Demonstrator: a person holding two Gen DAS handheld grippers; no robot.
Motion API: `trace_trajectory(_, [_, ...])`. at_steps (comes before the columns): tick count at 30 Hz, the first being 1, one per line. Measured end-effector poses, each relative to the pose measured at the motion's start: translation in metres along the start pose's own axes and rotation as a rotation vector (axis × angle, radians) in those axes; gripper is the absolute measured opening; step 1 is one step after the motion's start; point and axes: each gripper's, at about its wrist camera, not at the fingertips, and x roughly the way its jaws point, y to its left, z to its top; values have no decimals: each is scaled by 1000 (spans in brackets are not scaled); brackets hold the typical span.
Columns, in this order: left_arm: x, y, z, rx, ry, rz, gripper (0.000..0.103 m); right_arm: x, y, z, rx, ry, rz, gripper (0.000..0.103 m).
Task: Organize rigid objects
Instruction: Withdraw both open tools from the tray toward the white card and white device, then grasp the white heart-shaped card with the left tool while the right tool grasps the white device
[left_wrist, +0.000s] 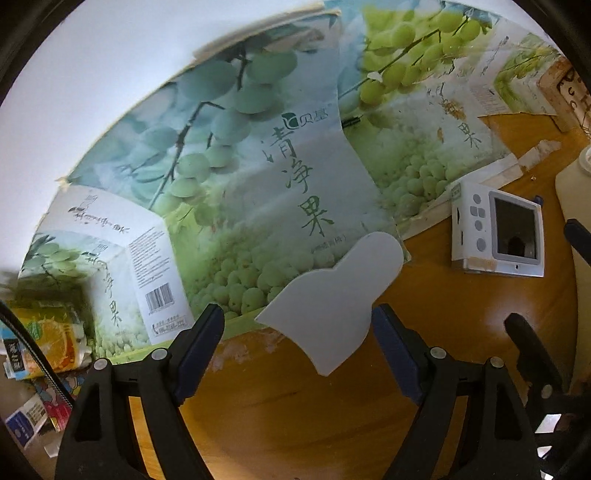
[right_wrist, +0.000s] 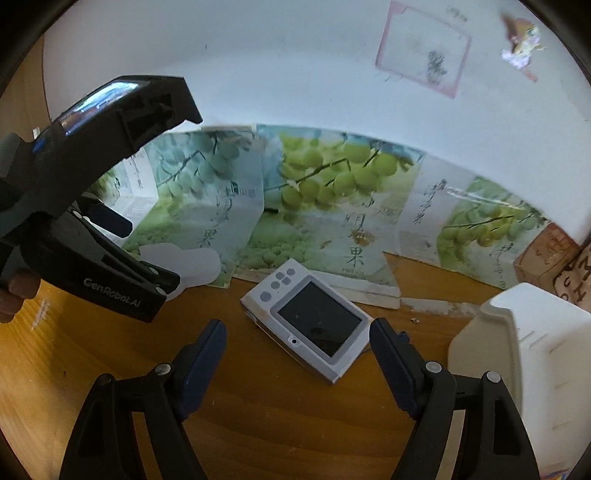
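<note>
Left gripper (left_wrist: 297, 345): jaws spread wide, holding nothing; the white bottle-shaped piece (left_wrist: 334, 299) sits between the finger tips at lower centre of the left view, its right edge touching or just short of the right finger, I cannot tell which.
Right gripper (right_wrist: 297, 354): jaws wide apart, holding nothing; it hangs over the table with the white device (right_wrist: 308, 325) lying between and just beyond its tips.
White device: flat on the wooden table (right_wrist: 288, 424), dark screen up, turned at a slant; its far corner lies near the edge of the grape-printed cardboard (right_wrist: 317, 206).
White piece: its top overlaps the lower edge of the cardboard, its bottom lies over bare wood.
White jug (right_wrist: 517, 362): at the right edge of the right view, close beside the right finger.
Open room: bare wood fills the lower middle of both views; the cardboard closes off the back.
Packets (left_wrist: 44, 339): piled at the lower left edge of the left view.
</note>
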Motion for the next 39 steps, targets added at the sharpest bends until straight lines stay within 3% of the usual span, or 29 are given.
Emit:
trace_trajectory(9, [17,1,14,-2,44,-36,86,28,1,5,-12,73,-2,80])
trace_trajectory(18, [24,5,35,-54,65,-138,86,38,8,9,-77,55,-82,81])
trace_trajectory(21, [25,5,36,-57,61,-146,82,39,5,11,-66,55,-90,81])
trace_trajectory(24, [22,8,35,-63,47,-147,68,41,1,14,-40,49,-101,81])
trace_trajectory(26, [20,12,33,-69,41,-147,60,43,-1,16,-20,59,-97,81])
trace_trajectory(32, [10,22,14,-106,36,-166,59,47,-7,20,16,82,-89,81])
trace_trajectory(39, [4,28,-16,-191,50,-244,59,55,-21,27,58,117,-97,82])
